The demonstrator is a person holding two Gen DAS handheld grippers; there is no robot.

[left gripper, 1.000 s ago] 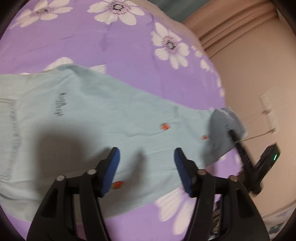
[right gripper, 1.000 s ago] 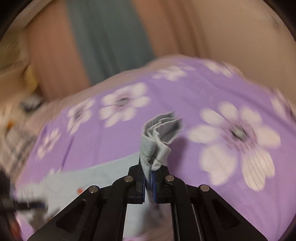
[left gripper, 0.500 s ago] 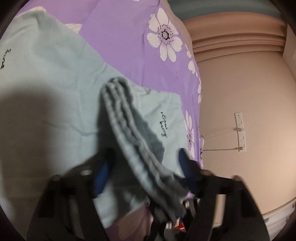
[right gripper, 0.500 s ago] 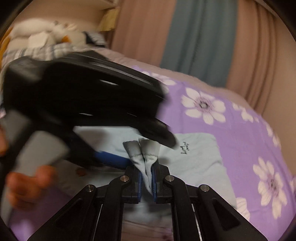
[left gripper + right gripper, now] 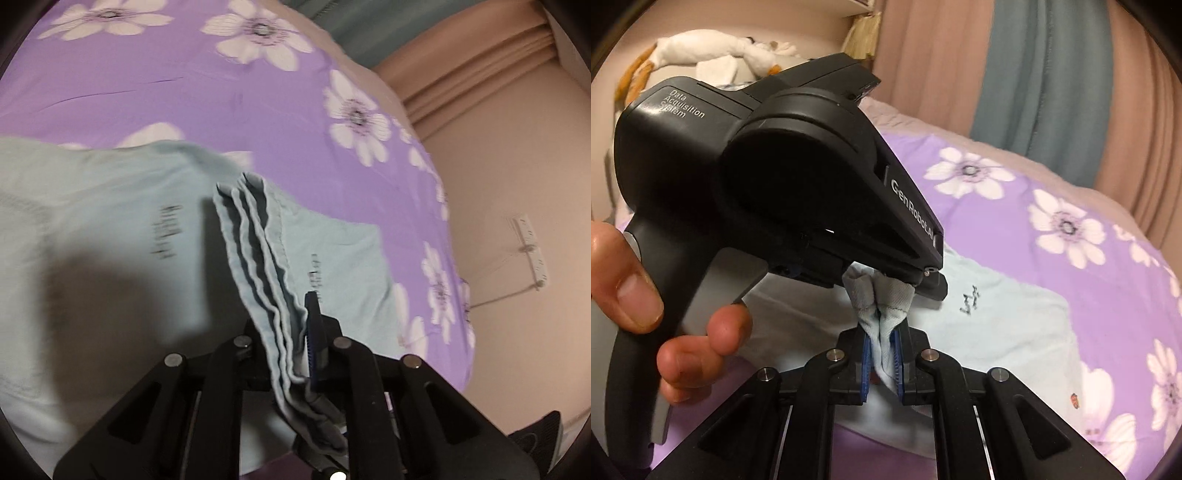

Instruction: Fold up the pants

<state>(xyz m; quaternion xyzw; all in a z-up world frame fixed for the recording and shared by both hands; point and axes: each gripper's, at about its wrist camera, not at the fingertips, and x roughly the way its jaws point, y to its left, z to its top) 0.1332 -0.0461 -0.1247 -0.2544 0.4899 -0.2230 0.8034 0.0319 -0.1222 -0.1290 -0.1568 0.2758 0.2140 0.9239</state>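
Both the left gripper and the right gripper clamp their fingers tight on the bunched cuffs of the pants, seemingly so each holds one side while the legs are laid over the body on the bed.

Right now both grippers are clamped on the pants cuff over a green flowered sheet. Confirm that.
The sheet is purple, not green, as both wrist views show. The rest holds: the left gripper and right gripper are both clamped on the pants cuff.
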